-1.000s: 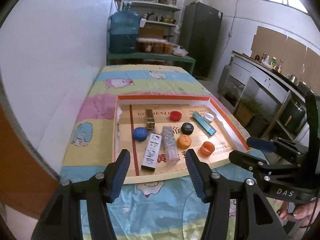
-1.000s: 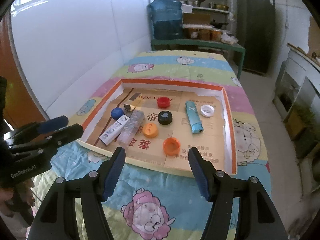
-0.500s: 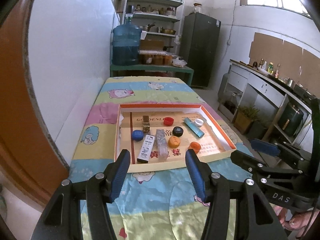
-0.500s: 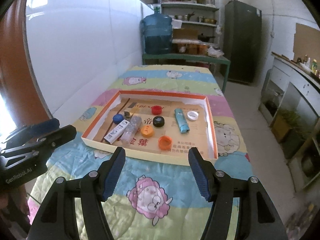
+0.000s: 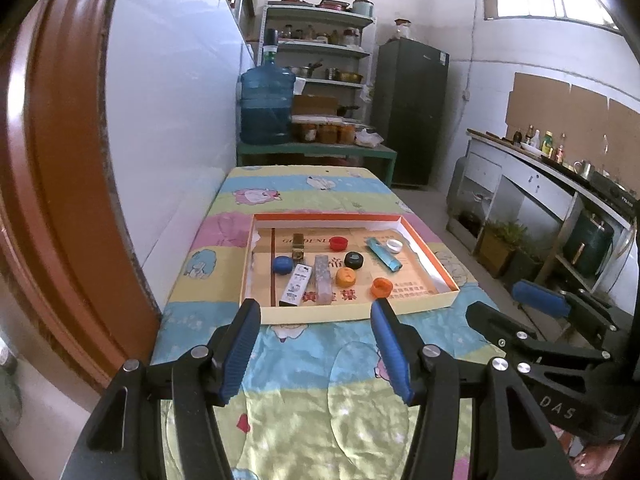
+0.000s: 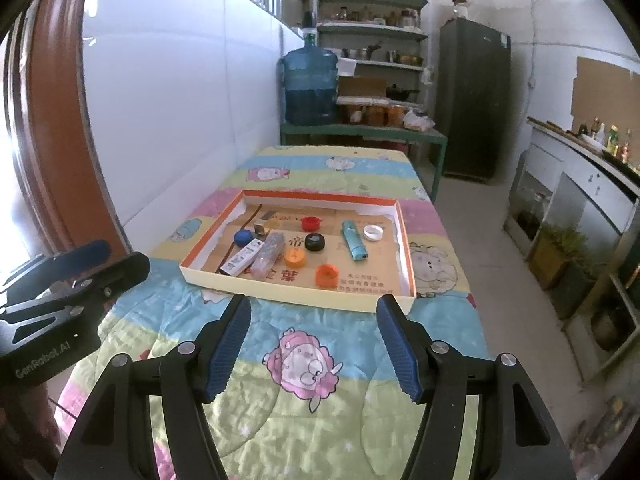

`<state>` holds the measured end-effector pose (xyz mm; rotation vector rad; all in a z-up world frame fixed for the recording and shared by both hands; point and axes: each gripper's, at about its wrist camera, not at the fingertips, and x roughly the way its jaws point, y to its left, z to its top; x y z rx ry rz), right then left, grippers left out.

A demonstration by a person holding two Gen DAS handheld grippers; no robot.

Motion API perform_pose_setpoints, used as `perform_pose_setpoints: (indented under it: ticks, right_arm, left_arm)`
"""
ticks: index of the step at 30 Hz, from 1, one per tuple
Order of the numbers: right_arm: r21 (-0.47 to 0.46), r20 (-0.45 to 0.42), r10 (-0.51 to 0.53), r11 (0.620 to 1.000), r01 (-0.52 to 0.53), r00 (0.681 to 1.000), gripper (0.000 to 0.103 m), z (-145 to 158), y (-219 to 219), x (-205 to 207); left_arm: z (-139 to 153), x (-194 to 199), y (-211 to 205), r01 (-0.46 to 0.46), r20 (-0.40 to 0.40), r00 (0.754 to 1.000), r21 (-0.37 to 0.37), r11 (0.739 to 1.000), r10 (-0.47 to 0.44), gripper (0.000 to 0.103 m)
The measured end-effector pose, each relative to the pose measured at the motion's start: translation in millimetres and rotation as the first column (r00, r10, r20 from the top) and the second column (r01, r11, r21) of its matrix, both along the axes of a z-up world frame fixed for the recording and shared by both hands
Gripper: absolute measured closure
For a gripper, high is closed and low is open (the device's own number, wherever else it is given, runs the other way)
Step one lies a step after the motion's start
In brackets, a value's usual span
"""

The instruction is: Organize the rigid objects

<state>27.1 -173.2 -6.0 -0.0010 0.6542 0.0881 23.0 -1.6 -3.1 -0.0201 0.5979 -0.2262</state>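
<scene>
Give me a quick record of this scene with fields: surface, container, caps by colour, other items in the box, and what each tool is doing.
surface: cartoon quilt
container: shallow box, orange inner walls
caps: blue, red, black, white, two orange
other items: teal tube, white carton, clear case, small brown box
left tool: open, empty, short of the box
right tool: open, empty, short of the box

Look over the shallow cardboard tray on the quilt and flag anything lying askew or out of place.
Nothing is spilled or visibly damaged. The shallow orange-rimmed cardboard tray holds loose items with no order: the teal tube lies at a slant, apart from the white printed box and clear plastic tube lying side by side. Bottle caps are scattered between them.
</scene>
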Motion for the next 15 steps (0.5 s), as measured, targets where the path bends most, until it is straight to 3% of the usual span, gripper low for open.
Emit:
perform_pose_setpoints:
  ticks: [12, 15]
  right_arm:
    - [-0.045, 0.047, -0.034, 0.998, 0.036, 0.998, 0.036, 2, 10, -29]
    - [-0.039, 0.05, -0.048, 0.998, 0.05, 0.998, 0.036, 0, 9, -33]
  left_arm:
    - [0, -23, -7, -0.125, 0.04, 0.992, 0.059, 0.99, 0.123, 0.046]
    - [-2, -24, -8, -0.105, 0.028, 0.994, 0.052, 0.993, 0.104, 0.046]
